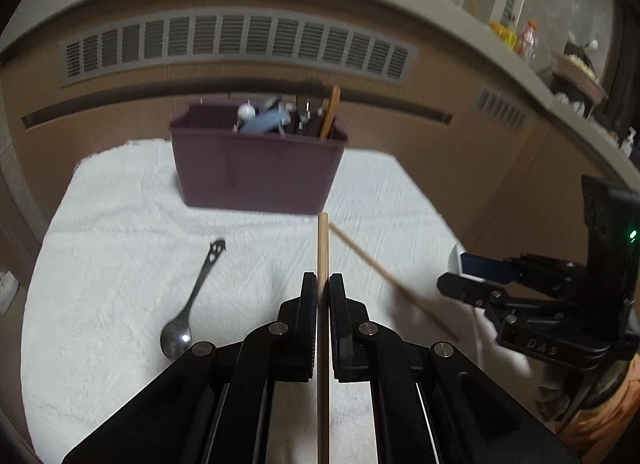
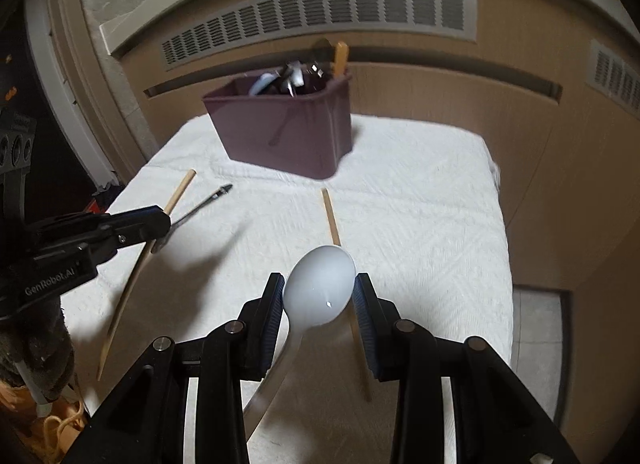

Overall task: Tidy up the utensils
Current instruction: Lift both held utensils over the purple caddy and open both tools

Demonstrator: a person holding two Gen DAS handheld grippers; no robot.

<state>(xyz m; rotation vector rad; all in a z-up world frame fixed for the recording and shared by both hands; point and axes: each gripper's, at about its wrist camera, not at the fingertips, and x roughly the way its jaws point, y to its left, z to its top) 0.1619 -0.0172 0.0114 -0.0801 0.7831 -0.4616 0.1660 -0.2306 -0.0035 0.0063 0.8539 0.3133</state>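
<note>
My left gripper [image 1: 323, 284] is shut on a wooden chopstick [image 1: 323, 248] that points toward a maroon utensil bin [image 1: 256, 167]. The bin holds several utensils. My right gripper [image 2: 318, 284] is shut on the bowl of a white soup spoon [image 2: 320, 284], held above the white cloth. A second chopstick [image 2: 331, 217] lies on the cloth under the spoon; it also shows in the left wrist view [image 1: 384, 276]. A metal spoon [image 1: 192, 304] lies on the cloth at the left. The bin [image 2: 288, 131] stands at the far side in the right wrist view.
A white cloth [image 1: 120, 248] covers the low table. A beige cabinet with vent grilles [image 1: 240, 43] stands right behind the bin. The left gripper [image 2: 158, 223] with its chopstick [image 2: 180, 191] shows at the left of the right wrist view. The right gripper [image 1: 452, 284] shows at the right.
</note>
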